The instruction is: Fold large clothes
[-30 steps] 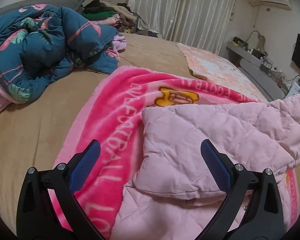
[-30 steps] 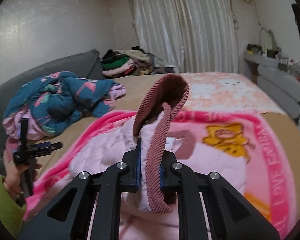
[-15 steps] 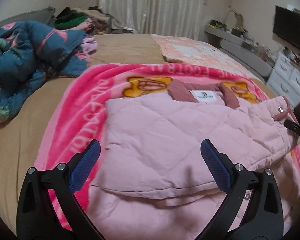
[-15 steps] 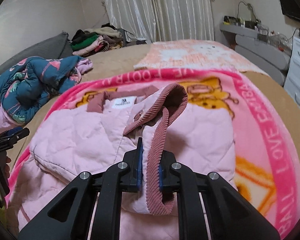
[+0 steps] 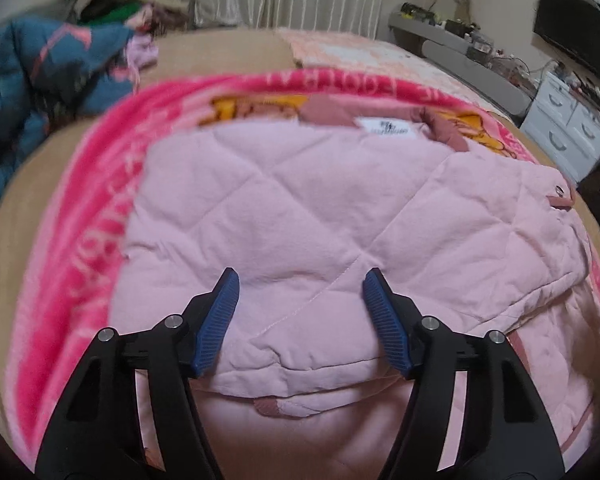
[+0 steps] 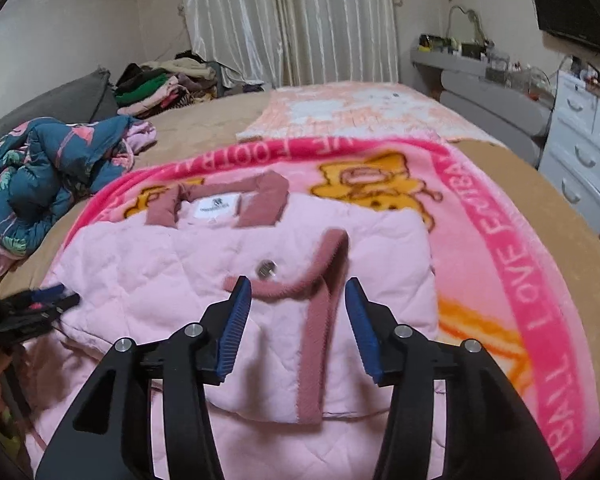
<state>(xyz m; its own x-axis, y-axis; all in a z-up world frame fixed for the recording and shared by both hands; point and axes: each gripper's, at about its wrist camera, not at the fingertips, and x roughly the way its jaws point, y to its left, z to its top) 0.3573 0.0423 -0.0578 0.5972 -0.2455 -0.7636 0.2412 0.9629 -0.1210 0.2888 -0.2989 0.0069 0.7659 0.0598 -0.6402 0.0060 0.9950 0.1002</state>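
Note:
A pale pink quilted jacket (image 5: 308,216) with dusty-rose corduroy trim lies folded on a bright pink cartoon blanket (image 5: 100,184) on the bed. It also shows in the right wrist view (image 6: 172,276), collar and white label at the far end. My left gripper (image 5: 300,280) is open and empty, just above the jacket's near folded edge. My right gripper (image 6: 298,288) is open and empty, over the corduroy-edged front panel (image 6: 320,320) that lies flat on the jacket. The left gripper (image 6: 40,304) shows at the left edge of the right wrist view.
A crumpled teal flamingo-print duvet (image 6: 48,164) lies at the bed's left. A pile of clothes (image 6: 160,84) sits at the far end by the curtains. A peach blanket (image 6: 360,112) lies beyond. White drawers (image 6: 584,152) and a TV (image 5: 576,24) stand right.
My right gripper has opened and let go of the corduroy-trimmed panel, which now lies flat on the jacket. My left gripper has moved closer over the jacket and narrowed its opening.

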